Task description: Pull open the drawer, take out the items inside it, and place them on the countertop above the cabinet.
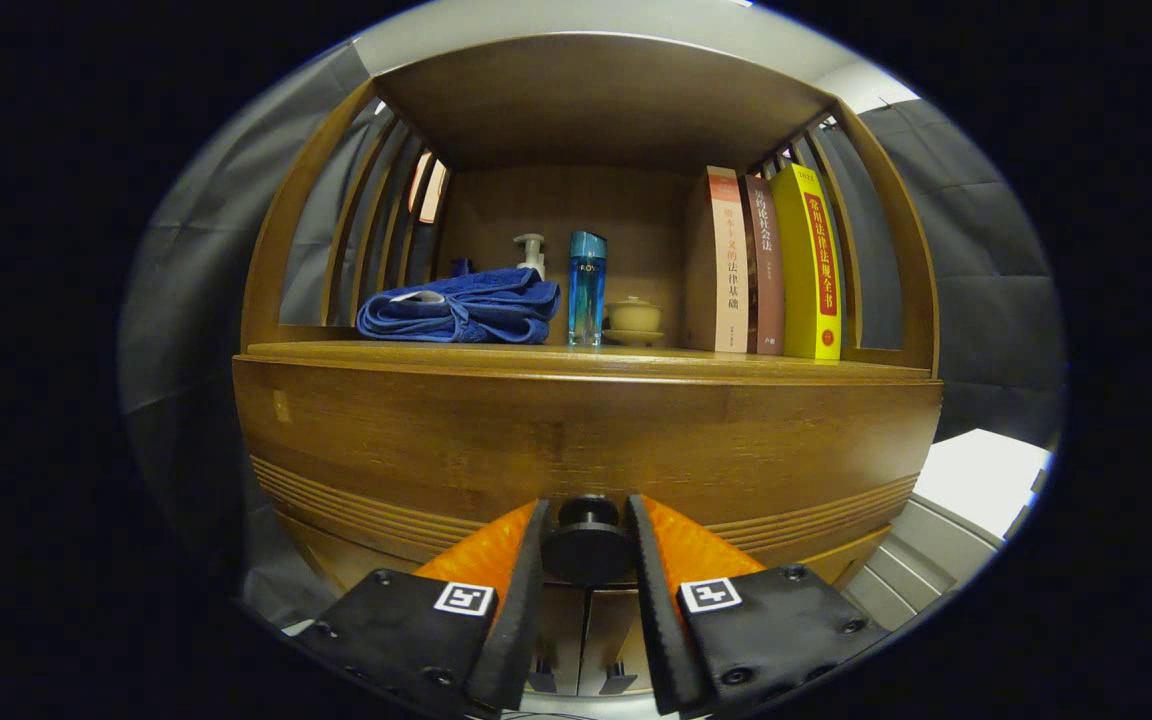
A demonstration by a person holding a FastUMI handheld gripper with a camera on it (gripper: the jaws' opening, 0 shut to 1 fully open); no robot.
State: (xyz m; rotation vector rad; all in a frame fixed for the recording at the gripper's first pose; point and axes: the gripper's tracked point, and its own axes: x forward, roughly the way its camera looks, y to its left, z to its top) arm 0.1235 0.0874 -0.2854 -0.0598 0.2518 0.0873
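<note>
We see the gripper point(588, 530) right at the drawer front point(586, 440); its two fingers point(516, 570) flank the round dark knob point(588, 545), one on each side; the knob sits between the fingertips and both look to be touching its rim, so we read the claw as pinching the knob, though the contact is tight to judge at this angle.

Everything else we place relative to the knob: the drawer front spans wide to either side of it and looks closed, flush under the countertop point(586, 358); grooved lines run along the drawer's lower edge on either side of the knob; the drawer's contents are hidden from us.

Straight above the knob, on the countertop, stands a blue bottle point(586, 288); just to one side of the bottle sits a small lidded cup on a saucer point(633, 320); on the other side lies a folded blue towel point(461, 306), with a white pump dispenser point(531, 252) behind it.

Further out past the cup stand three upright books point(766, 265), pale, brown and yellow, side by side against the slatted side frame point(886, 230); below the knob we make out lower cabinet doors point(581, 630).
</note>
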